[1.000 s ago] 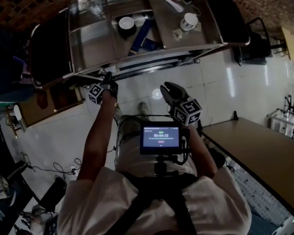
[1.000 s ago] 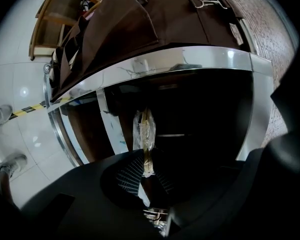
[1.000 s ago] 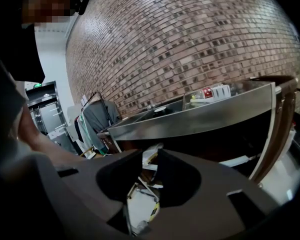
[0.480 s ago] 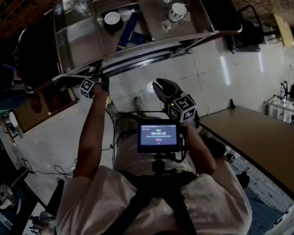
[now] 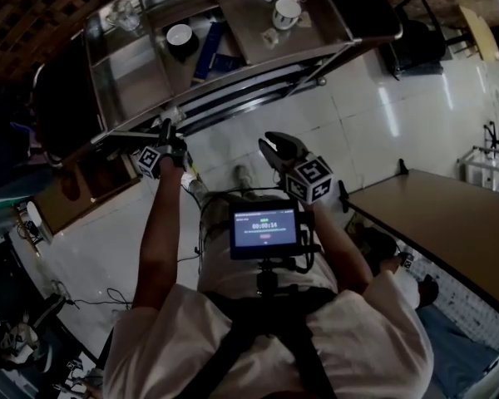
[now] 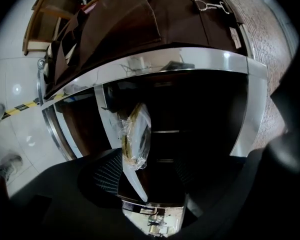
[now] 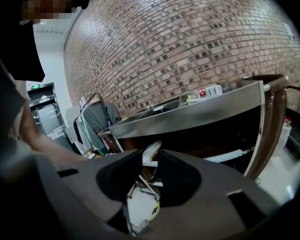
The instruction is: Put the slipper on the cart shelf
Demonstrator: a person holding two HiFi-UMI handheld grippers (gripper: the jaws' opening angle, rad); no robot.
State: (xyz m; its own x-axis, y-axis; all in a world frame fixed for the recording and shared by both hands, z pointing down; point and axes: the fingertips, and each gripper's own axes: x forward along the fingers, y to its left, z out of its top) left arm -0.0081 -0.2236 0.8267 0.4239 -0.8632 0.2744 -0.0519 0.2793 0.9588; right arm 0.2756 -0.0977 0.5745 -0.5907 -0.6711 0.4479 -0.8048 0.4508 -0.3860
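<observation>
A pale slipper (image 6: 136,134) wrapped in clear plastic stands on edge in the dark lower shelf of the steel cart (image 6: 190,61). It rises between the two pads of my left gripper (image 6: 147,159), whose jaws are opening; neither pad presses on it. In the head view the left gripper (image 5: 165,133) reaches under the cart's front rim (image 5: 233,81), and the cart top hides the slipper. My right gripper (image 5: 276,150) hangs over the white floor, apart from the cart. Its jaws stand together with nothing in them, and in its own view it (image 7: 149,159) faces the cart's side.
The cart top carries a white cup (image 5: 287,11), a dark round bowl (image 5: 180,38), a blue box (image 5: 208,52) and a glass (image 5: 131,19). A brown table (image 5: 449,223) stands at the right. A black chair (image 5: 420,32) sits behind the cart.
The head view has shifted a little. My left gripper stays tucked under the cart's front rim and the right gripper keeps its place over the floor.
</observation>
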